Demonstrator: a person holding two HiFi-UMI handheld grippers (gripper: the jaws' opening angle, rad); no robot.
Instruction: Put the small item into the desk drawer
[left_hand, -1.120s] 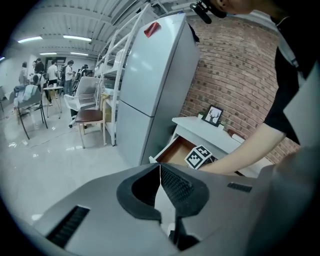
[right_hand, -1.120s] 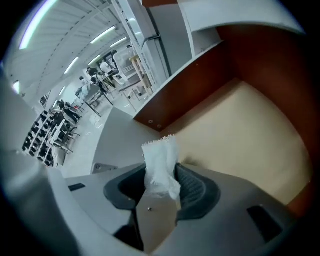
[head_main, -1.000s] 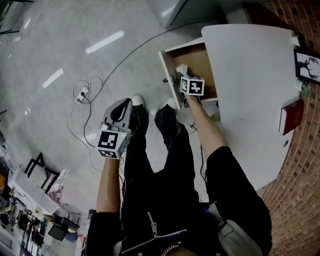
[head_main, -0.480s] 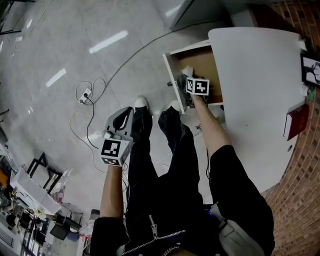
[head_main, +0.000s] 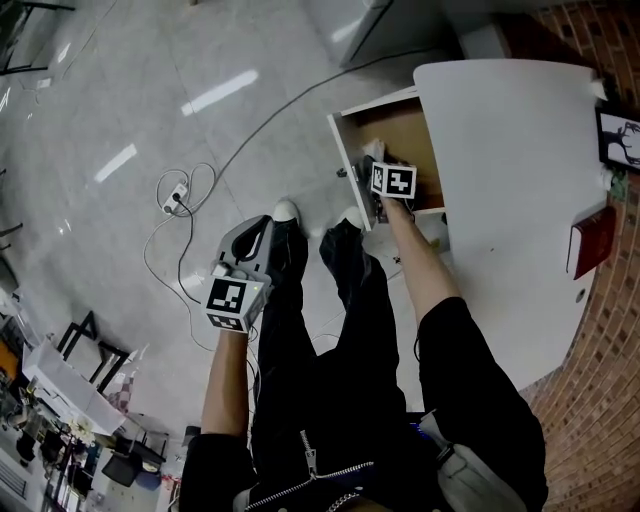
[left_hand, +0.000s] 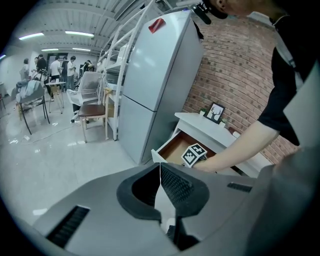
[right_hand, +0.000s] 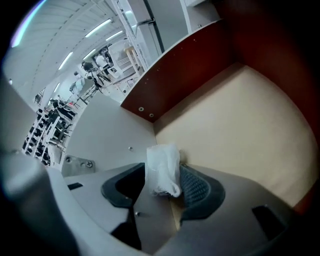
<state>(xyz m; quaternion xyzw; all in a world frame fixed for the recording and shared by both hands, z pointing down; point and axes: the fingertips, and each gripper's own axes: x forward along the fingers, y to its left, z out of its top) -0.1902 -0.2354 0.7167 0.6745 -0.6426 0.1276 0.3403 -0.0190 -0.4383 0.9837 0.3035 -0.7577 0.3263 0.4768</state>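
Had the right gripper (head_main: 368, 168) down inside the open drawer (head_main: 405, 125); just eased its jaws apart, with the small white item (right_hand: 162, 167) sitting loose between them. Held the left gripper (left_hand: 161, 170) aside, jaws together, empty. Left, seemingly: full release, withdrawal.

Person wearing a black short-sleeved top (head_main: 462, 345), black trousers (head_main: 300, 330) and white-toed shoes (head_main: 286, 210), with a silver zip (head_main: 310, 462) at the waist. The grey left tool (head_main: 262, 224) and right tool (head_main: 368, 160) each carry a black-and-white marker cube.
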